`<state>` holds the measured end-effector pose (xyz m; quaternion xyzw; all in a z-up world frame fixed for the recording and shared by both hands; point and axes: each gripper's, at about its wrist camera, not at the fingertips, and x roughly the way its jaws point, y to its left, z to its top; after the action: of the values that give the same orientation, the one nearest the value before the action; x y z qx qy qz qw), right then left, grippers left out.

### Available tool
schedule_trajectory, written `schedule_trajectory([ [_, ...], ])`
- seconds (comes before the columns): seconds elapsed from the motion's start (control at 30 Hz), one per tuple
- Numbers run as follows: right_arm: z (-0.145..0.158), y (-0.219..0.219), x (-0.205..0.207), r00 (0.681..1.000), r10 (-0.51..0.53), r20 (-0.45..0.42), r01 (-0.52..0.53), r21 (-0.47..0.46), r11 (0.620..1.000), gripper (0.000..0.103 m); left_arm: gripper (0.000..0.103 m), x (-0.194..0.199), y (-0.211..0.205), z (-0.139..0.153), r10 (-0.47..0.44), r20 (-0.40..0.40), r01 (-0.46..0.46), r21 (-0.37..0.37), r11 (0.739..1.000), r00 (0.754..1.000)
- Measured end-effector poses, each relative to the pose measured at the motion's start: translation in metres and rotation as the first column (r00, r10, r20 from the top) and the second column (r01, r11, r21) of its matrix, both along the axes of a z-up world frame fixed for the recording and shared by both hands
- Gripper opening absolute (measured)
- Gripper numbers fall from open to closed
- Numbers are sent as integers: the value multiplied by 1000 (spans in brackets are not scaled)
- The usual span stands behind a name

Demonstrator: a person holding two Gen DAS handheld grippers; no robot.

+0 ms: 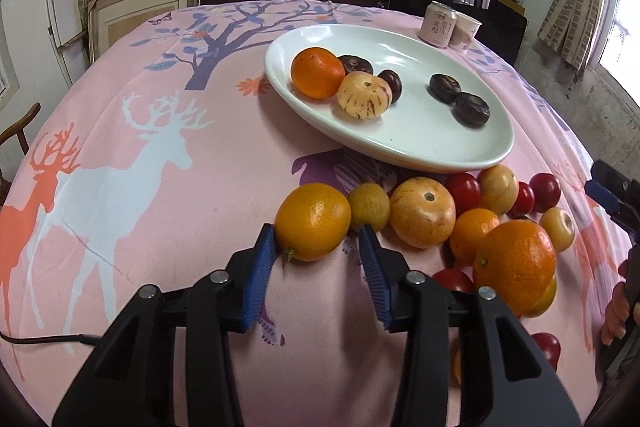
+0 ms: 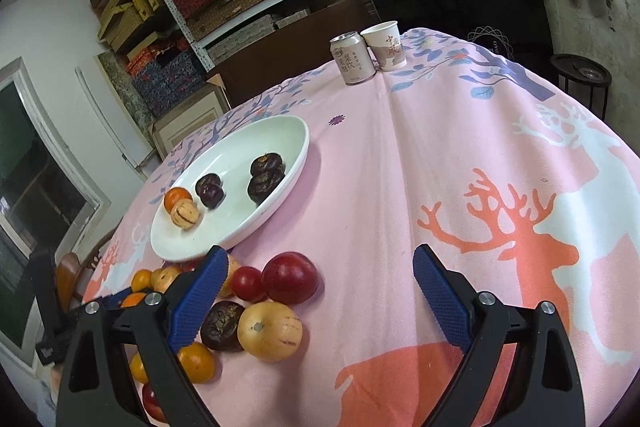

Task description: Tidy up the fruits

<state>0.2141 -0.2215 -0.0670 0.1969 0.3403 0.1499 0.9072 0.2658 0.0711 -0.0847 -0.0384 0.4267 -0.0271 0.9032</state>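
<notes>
The left tongs (image 1: 316,241) stood low in the left view, jaws narrowed around an orange (image 1: 313,221); the left pad touched its skin, the right pad sat just beside it with a sliver of gap, so the fruit lay on the table uncarried; right of it lay the loose pile (image 1: 472,219) of oranges, yellow striped fruit and red plums on the pink deer cloth (image 1: 140,195); above, right of centre, the white plate (image 1: 440,147) held an orange, a striped fruit and four dark fruits; a can (image 1: 438,23) and cup (image 1: 466,31) stood at upper right. The right tongs (image 2: 320,269) gaped wide and empty over the cloth, their left pad in front of the pile.
</notes>
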Motion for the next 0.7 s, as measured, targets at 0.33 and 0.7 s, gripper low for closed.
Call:
schedule_trajectory([
  [0.33, 1, 8, -15, 1000, 21, 16, -21, -43, 999, 94, 39, 6, 6, 2, 4, 14, -4, -22, 1000, 1000],
  [0.7, 1, 30, -27, 994, 106, -31, -110, -151, 982, 87, 39, -5, 10, 4, 29, 26, -28, -20, 999, 999],
])
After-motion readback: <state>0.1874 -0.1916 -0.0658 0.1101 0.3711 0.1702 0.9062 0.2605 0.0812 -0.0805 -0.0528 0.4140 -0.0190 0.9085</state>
